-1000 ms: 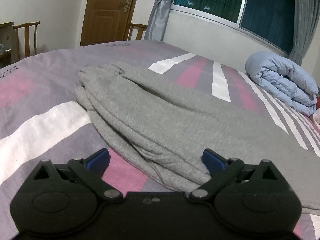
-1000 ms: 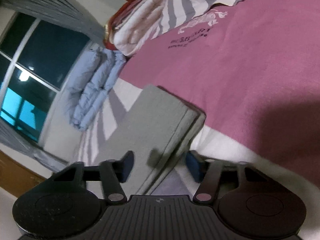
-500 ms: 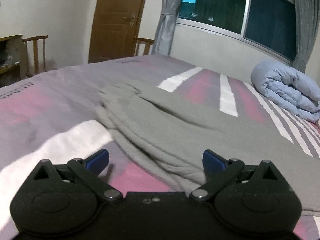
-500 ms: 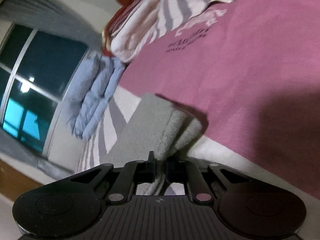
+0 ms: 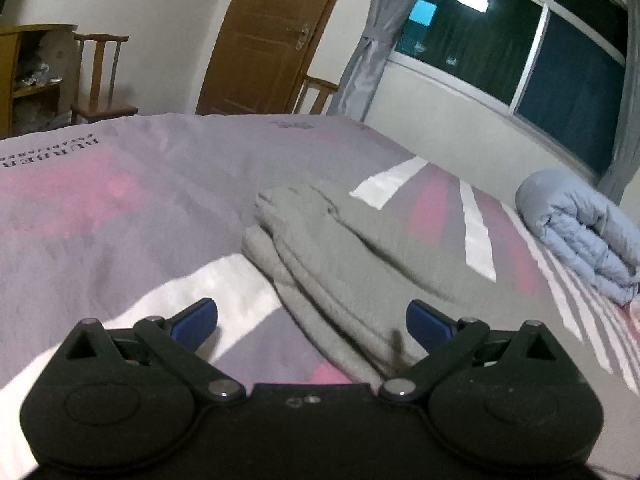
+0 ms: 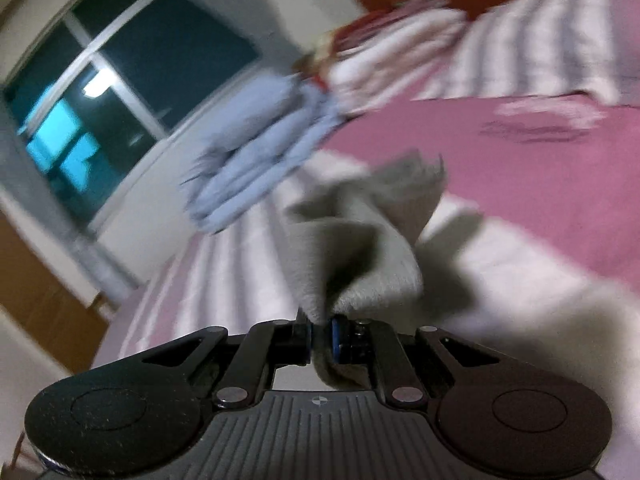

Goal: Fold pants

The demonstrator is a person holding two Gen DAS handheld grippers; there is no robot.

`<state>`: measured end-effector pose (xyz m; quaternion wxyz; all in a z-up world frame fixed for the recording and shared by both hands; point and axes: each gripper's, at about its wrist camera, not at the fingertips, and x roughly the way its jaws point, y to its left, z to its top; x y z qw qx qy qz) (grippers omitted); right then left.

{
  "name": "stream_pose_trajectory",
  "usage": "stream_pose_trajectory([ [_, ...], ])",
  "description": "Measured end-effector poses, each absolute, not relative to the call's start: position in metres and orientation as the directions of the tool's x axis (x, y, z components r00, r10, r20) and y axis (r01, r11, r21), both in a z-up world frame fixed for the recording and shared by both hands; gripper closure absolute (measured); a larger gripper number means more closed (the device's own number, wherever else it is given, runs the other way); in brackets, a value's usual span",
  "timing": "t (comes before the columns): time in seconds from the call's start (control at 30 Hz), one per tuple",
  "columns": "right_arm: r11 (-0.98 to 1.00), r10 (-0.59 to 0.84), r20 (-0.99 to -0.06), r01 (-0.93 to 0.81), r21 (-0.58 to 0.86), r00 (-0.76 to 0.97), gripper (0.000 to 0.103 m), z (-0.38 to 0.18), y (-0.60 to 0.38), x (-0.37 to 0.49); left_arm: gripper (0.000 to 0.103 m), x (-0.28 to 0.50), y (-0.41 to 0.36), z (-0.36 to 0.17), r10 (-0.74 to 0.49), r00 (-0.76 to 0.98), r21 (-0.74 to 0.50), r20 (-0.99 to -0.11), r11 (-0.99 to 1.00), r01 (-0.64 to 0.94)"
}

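On the bed (image 5: 100, 216), over a purple, pink and white striped cover, grey pants (image 5: 336, 256) lie in a long, loosely bunched strip running from near the middle of the mattress toward the camera. Left gripper (image 5: 312, 320): blue-tipped fingers (image 5: 196, 316) spread wide, nothing pinched; the near stretch of the pants lies below and between them, contact not clear. Right gripper (image 6: 320, 338): jaws pressed nearly together on a bunched end of the pants (image 6: 360, 240), fabric gathered at the pads and raised off the cover, with a shadow beneath it. Right view is motion-blurred. Rolled light-blue quilt (image 5: 580, 232) sits at the far side of the bed under the window (image 5: 520, 40), well apart from the pants. Wooden door (image 5: 272, 32) and chair (image 5: 100, 80) stand beyond the bed's far edge.
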<state>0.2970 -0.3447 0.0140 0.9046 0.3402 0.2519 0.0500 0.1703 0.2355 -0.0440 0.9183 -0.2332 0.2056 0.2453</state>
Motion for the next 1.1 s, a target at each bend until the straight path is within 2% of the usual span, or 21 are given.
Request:
stream_pose_trajectory([
  [0.1,0.758,0.372,-0.38,-0.041,0.651,0.847,0.094,0.02,-0.265,0.306,0.008,0.167,0.246,-0.042,0.352,0.795,-0.336,-0.493,0.766,-0.548],
  [0.2,0.763,0.471,-0.385,-0.147,0.629,0.794,0.094,0.013,-0.184,0.307,0.007,0.164,0.256,-0.044,0.369,0.784,-0.321,-0.499,0.761,-0.563],
  [0.27,0.771,0.555,-0.432,-0.244,0.589,0.711,0.094,-0.007,-0.123,0.304,0.007,0.16,0.26,-0.05,0.373,0.776,-0.334,-0.509,0.745,-0.577],
  [0.3,0.779,0.593,-0.486,-0.302,0.55,0.642,0.093,-0.021,-0.092,0.303,0.007,0.158,0.262,-0.054,0.372,0.771,-0.344,-0.516,0.735,-0.585],
  [0.33,0.808,0.583,-0.56,-0.347,0.476,0.589,0.087,-0.035,-0.061,0.298,0.007,0.155,0.263,-0.058,0.37,0.768,-0.355,-0.522,0.725,-0.59],
  [0.37,0.836,0.549,-0.562,-0.386,0.391,0.619,0.079,-0.039,-0.046,0.286,0.007,0.153,0.264,-0.06,0.364,0.771,-0.365,-0.522,0.722,-0.588],
  [0.4,0.842,0.539,-0.54,-0.426,0.33,0.647,0.062,-0.037,-0.036,0.275,0.007,0.151,0.264,-0.06,0.361,0.775,-0.366,-0.519,0.725,-0.583],
  [0.47,0.808,0.587,-0.514,-0.489,0.328,0.625,0.049,-0.036,-0.03,0.265,0.006,0.151,0.262,-0.061,0.36,0.778,-0.355,-0.515,0.736,-0.576],
  [0.6,0.815,0.576,-0.497,-0.498,0.294,0.649,0.049,-0.031,-0.028,0.263,0.006,0.154,0.257,-0.061,0.347,0.785,-0.346,-0.514,0.753,-0.56],
  [0.73,0.822,0.563,-0.526,-0.498,0.277,0.637,0.049,-0.031,-0.016,0.271,0.006,0.151,0.258,-0.061,0.342,0.786,-0.35,-0.515,0.753,-0.557],
  [0.93,0.83,0.517,-0.555,-0.54,0.14,0.652,0.049,-0.034,-0.001,0.265,0.006,0.151,0.257,-0.062,0.339,0.784,-0.34,-0.52,0.76,-0.554],
  [0.97,0.832,0.511,-0.559,-0.54,0.13,0.653,0.054,-0.036,0.002,0.266,0.006,0.151,0.257,-0.062,0.338,0.783,-0.338,-0.522,0.761,-0.554],
  [1.0,0.831,0.513,-0.559,-0.539,0.136,0.651,0.065,-0.037,0.001,0.267,0.006,0.151,0.256,-0.062,0.337,0.782,-0.331,-0.525,0.765,-0.552],
  [1.03,0.833,0.52,-0.557,-0.53,0.16,0.648,0.069,-0.037,-0.001,0.269,0.006,0.152,0.256,-0.062,0.336,0.78,-0.323,-0.528,0.769,-0.551],
  [1.07,0.837,0.522,-0.553,-0.516,0.183,0.649,0.077,-0.036,-0.005,0.27,0.006,0.153,0.255,-0.063,0.336,0.777,-0.313,-0.532,0.776,-0.549],
  [1.1,0.839,0.524,-0.551,-0.505,0.204,0.649,0.08,-0.035,-0.009,0.272,0.006,0.153,0.254,-0.063,0.335,0.774,-0.301,-0.537,0.782,-0.547],
])
